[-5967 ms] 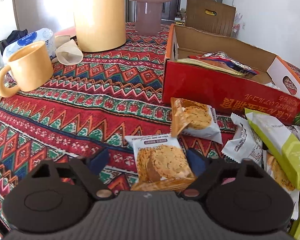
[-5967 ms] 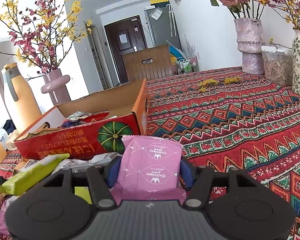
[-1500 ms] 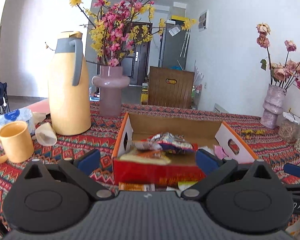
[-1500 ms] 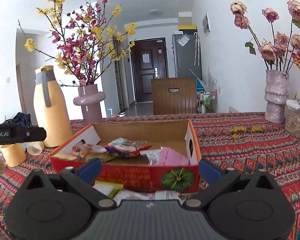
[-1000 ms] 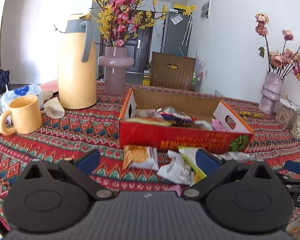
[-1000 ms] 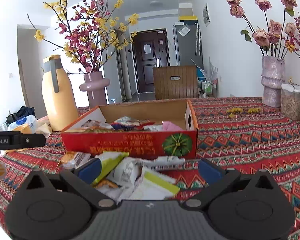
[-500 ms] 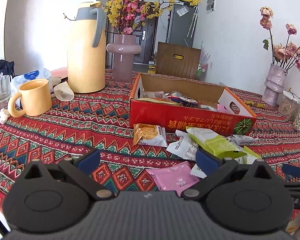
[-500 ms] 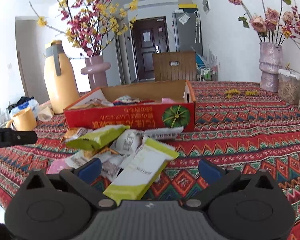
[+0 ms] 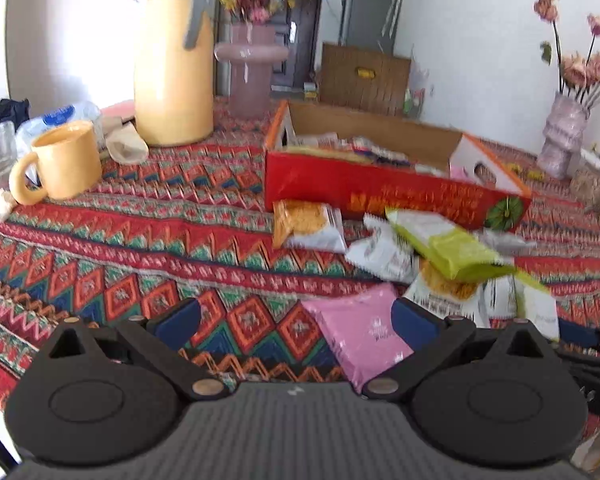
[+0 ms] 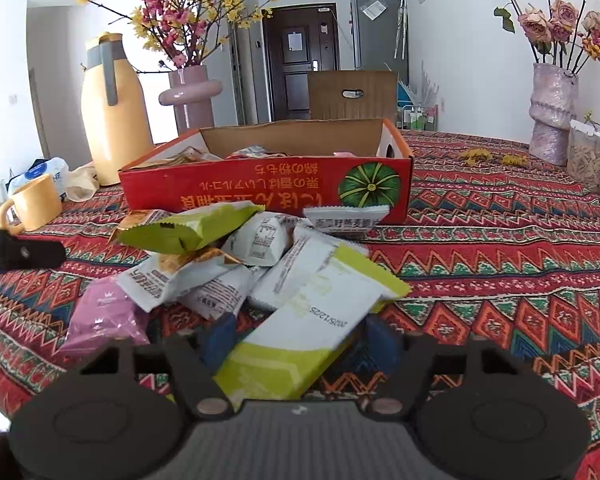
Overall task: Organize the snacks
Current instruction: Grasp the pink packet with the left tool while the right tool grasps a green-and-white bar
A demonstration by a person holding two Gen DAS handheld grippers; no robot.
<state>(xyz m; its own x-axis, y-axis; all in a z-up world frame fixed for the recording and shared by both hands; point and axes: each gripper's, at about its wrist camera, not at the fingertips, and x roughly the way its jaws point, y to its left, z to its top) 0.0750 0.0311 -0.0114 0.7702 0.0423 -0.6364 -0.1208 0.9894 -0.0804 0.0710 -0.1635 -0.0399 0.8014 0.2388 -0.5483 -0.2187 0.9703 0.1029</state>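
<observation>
Box (image 10: 260, 188): red cardboard carton, open at the top, standing on the patterned worktop (image 10: 500, 264); several snack packets (image 9: 364, 152) lie inside, only partly visible over the front wall.
Loose pile (image 10: 236, 256): white, orange and green packets heaped on the worktop just in front of the box.
Pink packet (image 9: 360, 332): flat on the worktop, between the spread fingers of the left gripper (image 9: 296, 316), near its right finger; contact cannot be judged.
Green-and-white packet (image 10: 312, 320): lies between the fingers of the right gripper (image 10: 300, 338), which are apart on either side of it; contact cannot be judged.
Mug (image 9: 60, 164): yellow, upright, contents not visible.
Jug (image 9: 172, 64): tall, yellow, behind the mug.
Vase (image 10: 190, 94): pink, holding flowering branches.
</observation>
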